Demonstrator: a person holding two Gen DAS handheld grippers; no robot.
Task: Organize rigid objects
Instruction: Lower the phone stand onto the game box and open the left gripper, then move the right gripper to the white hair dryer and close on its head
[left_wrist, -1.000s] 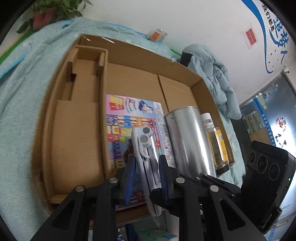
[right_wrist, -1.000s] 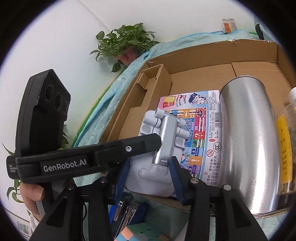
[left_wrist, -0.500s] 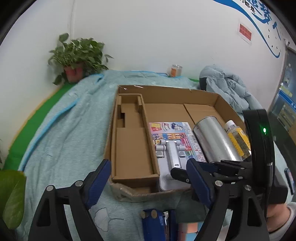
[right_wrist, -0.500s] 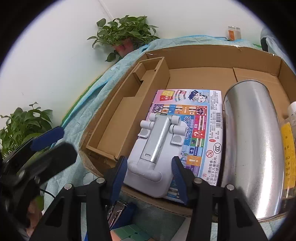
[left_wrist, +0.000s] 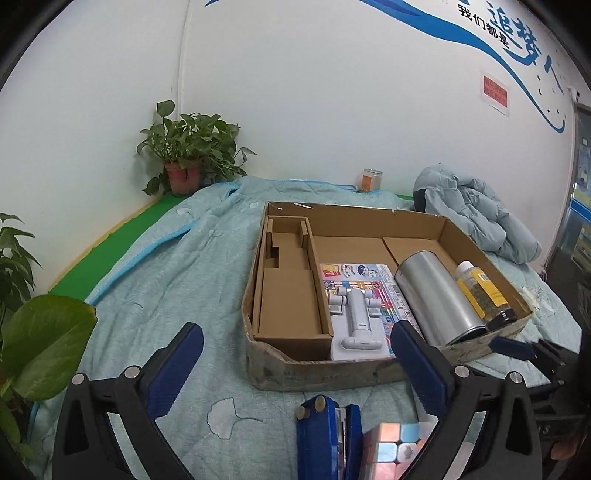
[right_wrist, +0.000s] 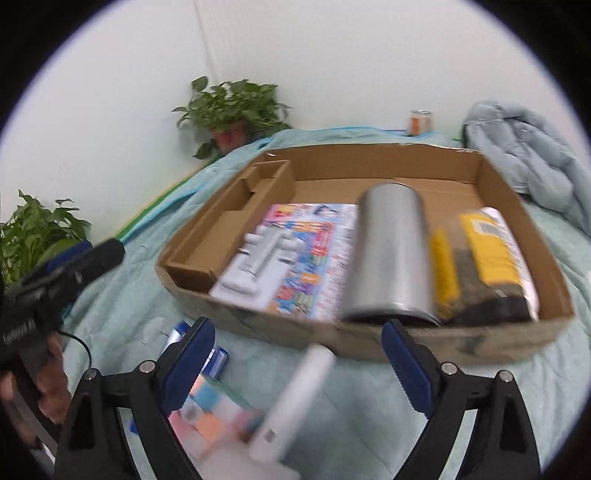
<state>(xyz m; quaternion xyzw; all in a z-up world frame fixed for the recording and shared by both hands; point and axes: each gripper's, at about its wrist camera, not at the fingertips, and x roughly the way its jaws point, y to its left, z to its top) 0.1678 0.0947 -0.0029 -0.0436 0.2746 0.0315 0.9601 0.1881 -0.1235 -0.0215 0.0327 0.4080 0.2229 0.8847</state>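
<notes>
A white folding stand (left_wrist: 356, 321) (right_wrist: 258, 266) lies flat on a colourful booklet (left_wrist: 354, 273) inside the cardboard box (left_wrist: 354, 208) (right_wrist: 369, 151). Beside it lie a silver can (left_wrist: 436, 291) (right_wrist: 391, 251) and a yellow-labelled bottle (left_wrist: 484, 291) (right_wrist: 487, 258). My left gripper (left_wrist: 295, 343) hangs before the box's front wall, its jaws opening wide with nothing between them. My right gripper (right_wrist: 299, 332), blurred, is also opening and holds nothing. On the blanket in front lie a blue stapler (left_wrist: 325, 435), a pastel cube (left_wrist: 391, 446) (right_wrist: 210, 417) and a blurred white stick-shaped thing (right_wrist: 295, 398).
The box rests on a light-blue blanket (left_wrist: 177, 266). Potted plants (left_wrist: 188, 155) (left_wrist: 37, 332) stand at the back left and near left. A bundled jacket (left_wrist: 476, 214) lies at the back right, and a small jar (left_wrist: 371, 179) stands by the wall.
Both grippers have let go of the white stand, which now lies on the booklet. They opened and drew back out of the box, the left one first.
</notes>
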